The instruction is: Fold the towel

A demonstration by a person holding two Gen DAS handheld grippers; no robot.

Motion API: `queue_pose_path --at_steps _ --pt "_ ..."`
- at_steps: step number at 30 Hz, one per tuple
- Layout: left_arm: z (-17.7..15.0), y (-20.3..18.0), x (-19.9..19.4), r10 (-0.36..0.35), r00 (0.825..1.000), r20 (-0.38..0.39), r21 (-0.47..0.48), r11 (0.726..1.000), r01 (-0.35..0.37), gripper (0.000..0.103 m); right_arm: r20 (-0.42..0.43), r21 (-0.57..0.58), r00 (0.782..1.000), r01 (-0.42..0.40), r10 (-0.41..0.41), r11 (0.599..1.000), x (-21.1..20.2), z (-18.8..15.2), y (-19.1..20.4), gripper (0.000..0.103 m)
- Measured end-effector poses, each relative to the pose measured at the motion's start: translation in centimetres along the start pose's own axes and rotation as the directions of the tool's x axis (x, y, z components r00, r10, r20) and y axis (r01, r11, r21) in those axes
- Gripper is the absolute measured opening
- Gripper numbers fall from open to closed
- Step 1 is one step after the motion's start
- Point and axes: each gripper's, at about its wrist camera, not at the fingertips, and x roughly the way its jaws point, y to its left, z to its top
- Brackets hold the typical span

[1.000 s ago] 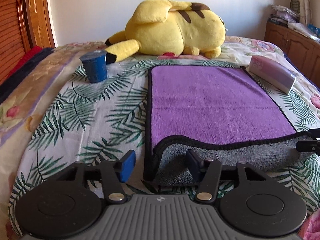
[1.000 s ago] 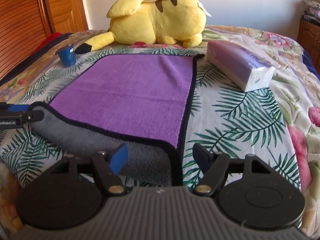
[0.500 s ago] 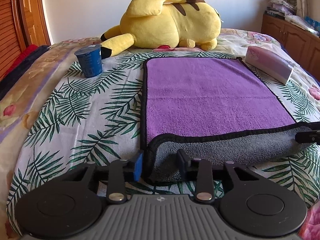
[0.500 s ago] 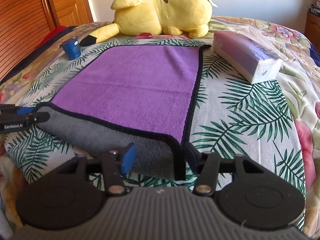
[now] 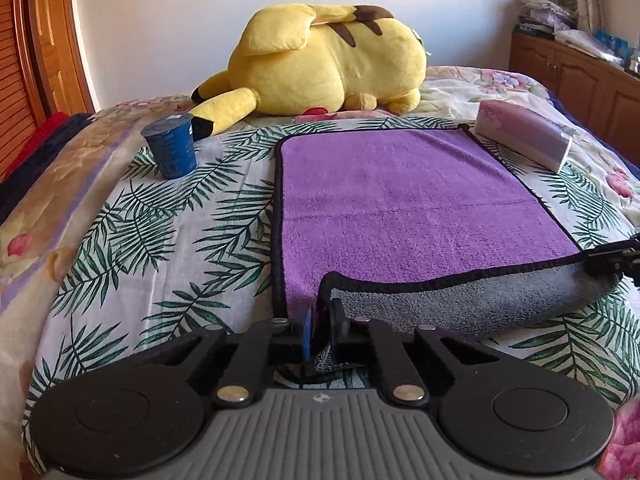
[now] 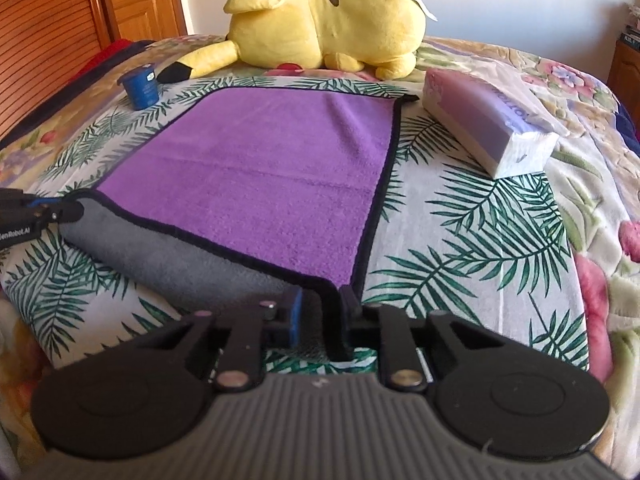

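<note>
A purple towel (image 5: 400,200) with black trim lies flat on the bed; its grey underside (image 5: 460,304) shows where the near edge is rolled over. It also shows in the right wrist view (image 6: 272,168). My left gripper (image 5: 320,332) is shut on the towel's near left corner. My right gripper (image 6: 320,320) is shut on the near right corner. Each gripper shows at the edge of the other's view, the right gripper (image 5: 612,260) at right and the left gripper (image 6: 36,212) at left.
A big yellow plush toy (image 5: 320,64) lies at the far end of the bed. A blue cup (image 5: 172,148) stands left of the towel. A tissue pack (image 5: 524,140) lies to its right. A wooden cabinet (image 5: 580,72) stands at far right, a wooden door (image 6: 80,12) at left.
Both grippers went from open around the towel's near corners to shut on them. The near corners have lifted slightly and the grey fold has grown.
</note>
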Motion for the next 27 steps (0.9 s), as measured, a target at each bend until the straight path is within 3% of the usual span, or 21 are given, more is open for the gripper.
queue_pose_path --at_steps 2,3,27 --pt "0.0 -0.1 -0.1 -0.007 1.0 0.007 0.006 1.0 0.007 0.007 0.009 0.004 1.0 0.008 -0.008 1.0 -0.1 0.0 -0.1 0.014" --pt "0.0 -0.1 -0.2 -0.007 1.0 0.01 0.01 1.0 0.007 0.007 0.014 0.008 1.0 0.002 -0.002 1.0 -0.2 0.1 -0.2 0.005" --pt "1.6 0.2 -2.8 -0.042 0.993 0.11 -0.009 0.999 0.043 0.005 0.152 -0.009 0.988 -0.011 0.012 1.0 -1.6 1.2 -0.6 0.003"
